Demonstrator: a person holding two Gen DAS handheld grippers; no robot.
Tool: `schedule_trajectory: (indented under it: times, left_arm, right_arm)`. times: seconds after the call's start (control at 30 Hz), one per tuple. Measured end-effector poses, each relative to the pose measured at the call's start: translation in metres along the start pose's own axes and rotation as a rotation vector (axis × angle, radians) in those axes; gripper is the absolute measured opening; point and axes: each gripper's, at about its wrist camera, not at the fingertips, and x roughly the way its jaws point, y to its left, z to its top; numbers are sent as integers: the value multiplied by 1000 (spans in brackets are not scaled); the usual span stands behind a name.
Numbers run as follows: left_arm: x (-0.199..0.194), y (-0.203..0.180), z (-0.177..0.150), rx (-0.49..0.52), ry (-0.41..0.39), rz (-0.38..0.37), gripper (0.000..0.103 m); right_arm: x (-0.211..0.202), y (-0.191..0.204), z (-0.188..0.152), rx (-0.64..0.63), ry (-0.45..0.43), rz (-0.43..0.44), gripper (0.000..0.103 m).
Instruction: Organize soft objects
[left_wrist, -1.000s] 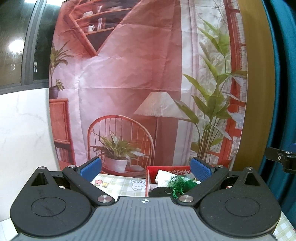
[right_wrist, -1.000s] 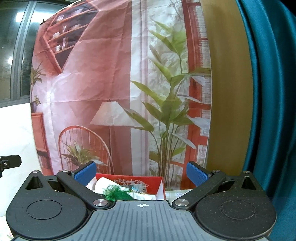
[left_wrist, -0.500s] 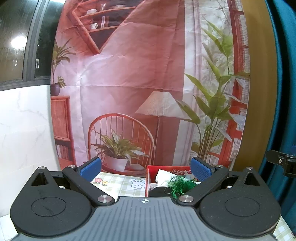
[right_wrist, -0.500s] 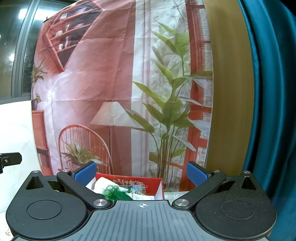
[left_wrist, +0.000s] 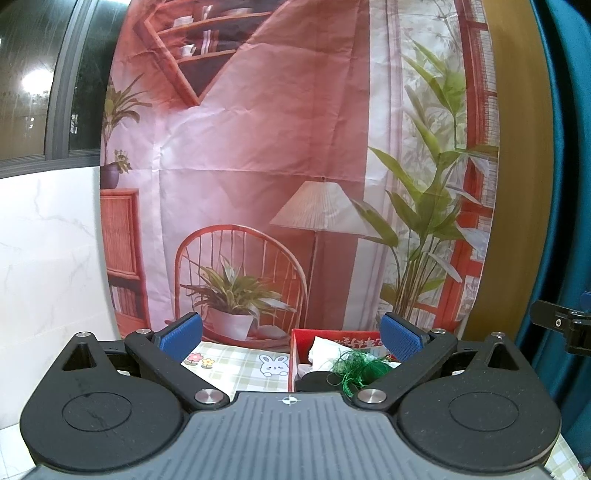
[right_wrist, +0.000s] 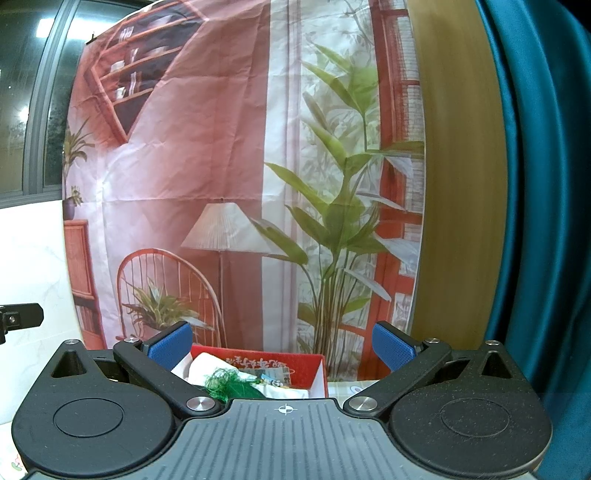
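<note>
Left gripper (left_wrist: 291, 336) & right gripper (right_wrist: 282, 347) both wide open, empty, held up; soft stuff sits in red box (left_wrist: 299, 339), prob. done.

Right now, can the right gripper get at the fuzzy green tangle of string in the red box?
Probably yes. The right gripper is open and holds nothing, and the green tangle of string lies on top in the open red box, just ahead and toward its left finger. Nothing covers it.

Black left gripper (left_wrist: 291, 338), blue ribbed fingers (left_wrist: 181, 332), silver screws, grey ridged body; right gripper (right_wrist: 282, 347) identical
</note>
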Motion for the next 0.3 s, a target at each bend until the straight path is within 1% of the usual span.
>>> schedule_trajectory:
  times: [0.3]
  left_arm:
    - [1,2,0,-3,-1,-14,103]
  right_arm:
    - [-1,2,0,-4,1,0,103]
